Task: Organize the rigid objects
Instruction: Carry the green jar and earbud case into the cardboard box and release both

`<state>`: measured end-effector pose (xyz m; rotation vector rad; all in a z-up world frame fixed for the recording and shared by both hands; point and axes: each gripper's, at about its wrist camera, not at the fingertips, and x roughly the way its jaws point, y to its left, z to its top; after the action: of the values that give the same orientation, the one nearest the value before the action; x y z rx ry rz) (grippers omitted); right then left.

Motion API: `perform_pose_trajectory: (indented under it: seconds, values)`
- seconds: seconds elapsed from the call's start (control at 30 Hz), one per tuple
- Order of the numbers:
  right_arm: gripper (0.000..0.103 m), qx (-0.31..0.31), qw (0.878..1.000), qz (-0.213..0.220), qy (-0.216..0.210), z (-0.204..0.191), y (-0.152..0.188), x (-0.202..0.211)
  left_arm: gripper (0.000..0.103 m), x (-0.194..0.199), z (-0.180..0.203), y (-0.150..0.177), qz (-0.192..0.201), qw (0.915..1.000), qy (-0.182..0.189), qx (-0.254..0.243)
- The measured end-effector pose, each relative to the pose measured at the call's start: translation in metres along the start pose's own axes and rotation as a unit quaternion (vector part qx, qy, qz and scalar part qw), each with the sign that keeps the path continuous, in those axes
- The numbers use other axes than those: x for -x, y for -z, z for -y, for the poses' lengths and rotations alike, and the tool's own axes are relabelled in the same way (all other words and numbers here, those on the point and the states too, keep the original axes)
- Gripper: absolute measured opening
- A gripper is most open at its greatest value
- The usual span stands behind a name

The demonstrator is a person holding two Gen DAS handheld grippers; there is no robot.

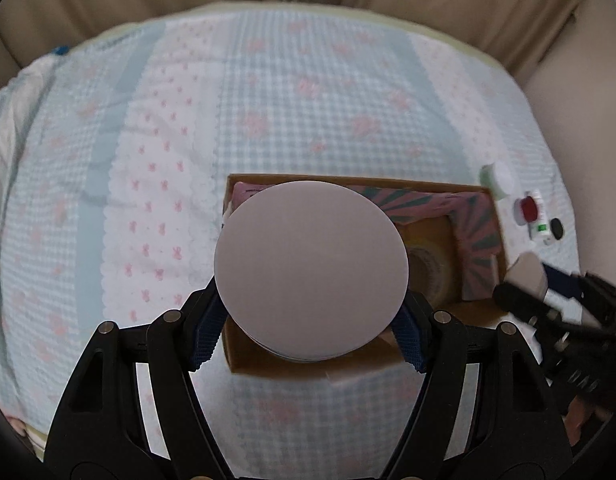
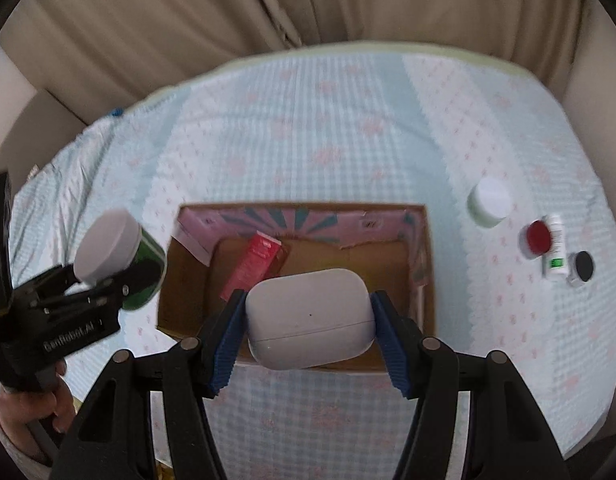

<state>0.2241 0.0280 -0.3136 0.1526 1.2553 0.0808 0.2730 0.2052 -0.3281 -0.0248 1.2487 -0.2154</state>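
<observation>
Evidently both tongs are loaded. In the right wrist view, the right gripper (image 2: 310,328) is pinched on a white earbud case (image 2: 311,316), held over the near wall of the cardboard box (image 2: 426,264). The case is judged light, rigid and smooth-shelled, so it could slip; it is best taken across its short sides, as here. The left gripper (image 1: 312,320) is closed on a green jar (image 2: 145,270) with a broad white lid (image 1: 311,270), carried above the box's left end. The jar is judged stiff, rather heavier, and safest gripped on its body below the lid. A red packet (image 2: 253,264) lies inside the box. Beyond, to the right, a white-capped jar (image 2: 490,202), a red-lidded pot (image 2: 538,238), a small tube (image 2: 556,250) and a black-lidded pot (image 2: 582,268) are left on the soft checked bedspread (image 2: 328,132). Beige curtains (image 2: 267,4) close the far side.
</observation>
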Motion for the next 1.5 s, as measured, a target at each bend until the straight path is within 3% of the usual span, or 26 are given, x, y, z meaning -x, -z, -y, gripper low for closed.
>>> perform_pose_trajectory:
  seconds: [0.27,0.6,0.67,0.7,0.73,0.77,0.83,1.13,1.5]
  values:
    - [0.057,-0.03,0.997,-0.066,-0.004,0.011,0.006,-0.083,0.068,-0.079,-0.01,-0.018,-0.062,0.9978,-0.017,-0.014]
    - [0.058,-0.04,0.993,-0.106,-0.019,0.018,0.002,-0.128,0.069,-0.11,-0.015,-0.025,-0.09,0.9958,-0.018,0.0]
    - [0.058,-0.033,0.994,-0.103,-0.017,0.019,0.002,-0.131,0.088,-0.105,-0.016,-0.026,-0.084,0.9964,0.005,0.012]
    - [0.058,-0.032,0.994,-0.1,-0.018,0.019,0.002,-0.132,0.102,-0.102,-0.015,-0.027,-0.082,0.9965,0.013,0.014]
    - [0.062,-0.032,0.995,-0.097,-0.018,0.021,0.003,-0.132,0.103,-0.097,-0.014,-0.027,-0.073,0.9972,0.01,0.016]
    - [0.078,-0.033,0.996,-0.087,-0.017,0.022,0.004,-0.13,0.103,-0.093,-0.012,-0.027,-0.067,0.9976,0.007,0.013]
    - [0.099,-0.03,0.997,-0.073,-0.015,0.023,0.007,-0.125,0.103,-0.089,-0.011,-0.025,-0.067,0.9976,0.009,0.015]
    - [0.1,-0.027,0.998,-0.058,-0.004,0.027,0.018,-0.104,0.103,-0.067,-0.02,-0.016,-0.059,0.9975,0.014,0.037]
    - [0.1,-0.014,1.0,-0.012,0.003,0.01,0.019,-0.041,0.103,0.022,-0.011,-0.001,0.011,0.9997,-0.004,0.02]
